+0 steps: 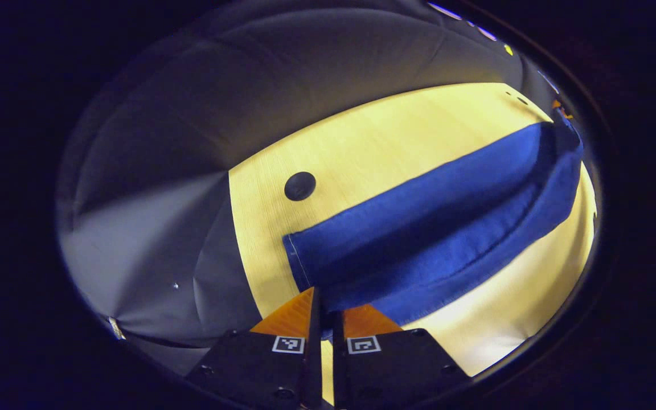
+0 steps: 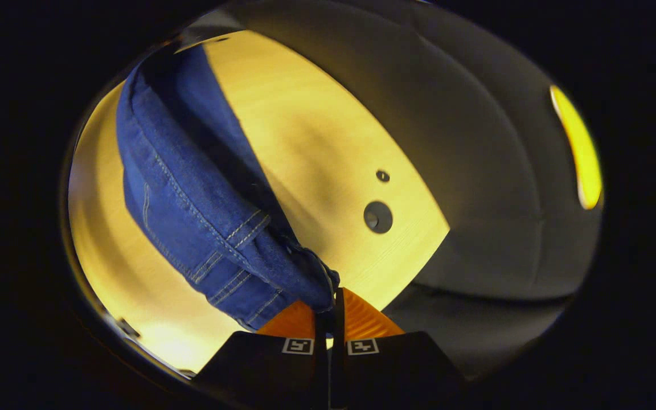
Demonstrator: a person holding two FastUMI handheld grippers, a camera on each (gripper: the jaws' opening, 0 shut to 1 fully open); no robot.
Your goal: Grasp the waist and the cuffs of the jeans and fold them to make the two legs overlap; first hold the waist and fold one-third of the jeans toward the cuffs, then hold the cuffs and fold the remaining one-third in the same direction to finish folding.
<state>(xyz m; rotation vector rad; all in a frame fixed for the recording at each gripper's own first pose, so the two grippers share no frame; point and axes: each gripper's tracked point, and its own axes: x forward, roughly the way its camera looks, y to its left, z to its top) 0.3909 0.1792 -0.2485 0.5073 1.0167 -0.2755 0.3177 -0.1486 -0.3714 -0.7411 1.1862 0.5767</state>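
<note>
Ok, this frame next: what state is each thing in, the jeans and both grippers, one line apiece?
jeans: lifted and sagging between the two grippers, legs hanging together, above the table.
cuff end: pinched in the left gripper.
waist end: bunched, belt loops showing, pinched in the right gripper.
left gripper: shut on the cuff end.
right gripper: shut on the waist end.
table: lit, with a dark round cap set in it.
</note>
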